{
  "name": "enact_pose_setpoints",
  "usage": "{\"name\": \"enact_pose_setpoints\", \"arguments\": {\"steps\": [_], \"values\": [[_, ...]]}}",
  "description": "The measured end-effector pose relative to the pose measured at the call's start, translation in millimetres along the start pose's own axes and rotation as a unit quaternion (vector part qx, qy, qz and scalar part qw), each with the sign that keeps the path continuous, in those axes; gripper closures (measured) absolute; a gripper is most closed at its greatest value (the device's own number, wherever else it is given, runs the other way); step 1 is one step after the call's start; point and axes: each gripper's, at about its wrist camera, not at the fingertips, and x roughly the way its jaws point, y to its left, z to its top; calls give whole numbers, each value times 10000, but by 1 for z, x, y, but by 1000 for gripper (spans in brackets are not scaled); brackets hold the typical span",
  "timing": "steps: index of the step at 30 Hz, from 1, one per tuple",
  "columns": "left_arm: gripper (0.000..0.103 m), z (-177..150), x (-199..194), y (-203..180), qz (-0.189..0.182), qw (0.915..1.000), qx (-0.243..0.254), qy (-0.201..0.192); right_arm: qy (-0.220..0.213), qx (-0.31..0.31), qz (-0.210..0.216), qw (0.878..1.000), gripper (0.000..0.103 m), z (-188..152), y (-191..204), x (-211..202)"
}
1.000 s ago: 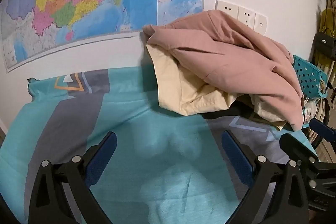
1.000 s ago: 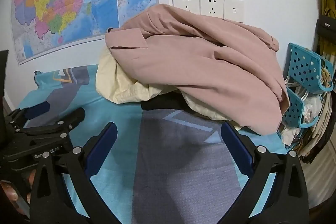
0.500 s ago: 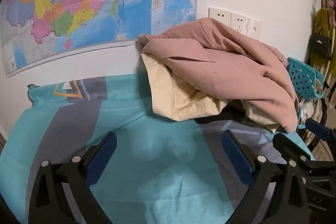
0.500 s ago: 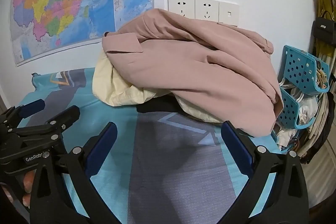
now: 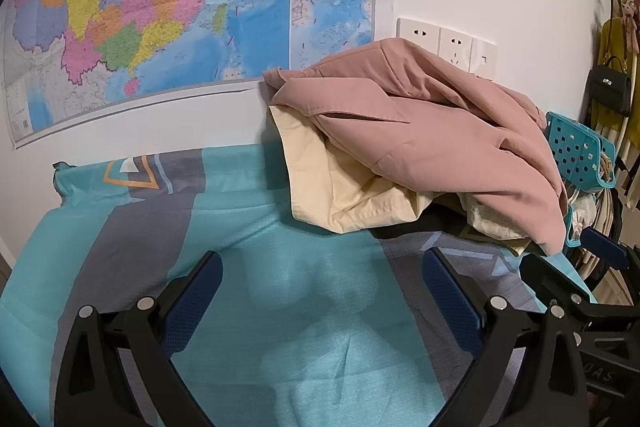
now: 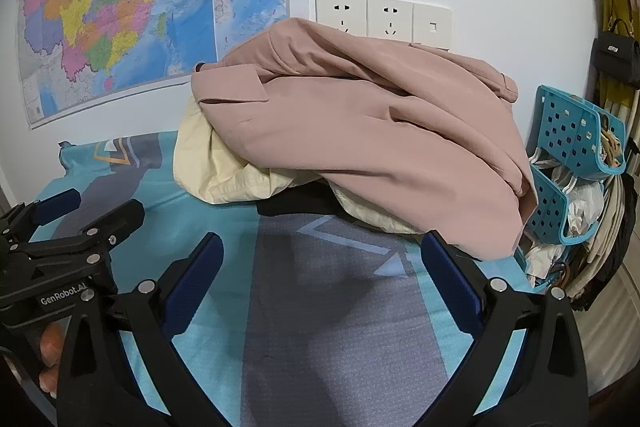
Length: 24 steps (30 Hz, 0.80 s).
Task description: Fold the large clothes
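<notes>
A soft pink jacket with a flat pocket flap lies crumpled in a heap against the white wall, on top of a cream shirt whose stitched hem hangs out at the left. Something dark shows beneath the pile. All of it rests on a teal and grey bedsheet with a fine woven grain and pale angular stripes. The left tongs and right tongs both stand released, blue padded fingers wide apart over bare sheet, well short of the heap. The sheet is open in front of the clothes and to their left. To the right, a perforated teal plastic basket crowds the bed's edge.
</notes>
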Motion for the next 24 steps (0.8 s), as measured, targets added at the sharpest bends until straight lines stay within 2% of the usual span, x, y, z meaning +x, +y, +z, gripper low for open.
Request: {"name": "enact_pose_setpoints", "arguments": {"steps": [24], "values": [[7,0,-2,-3,-9,10000,-13,-25,-18,52,3,10000,6,0,-2,2]]}}
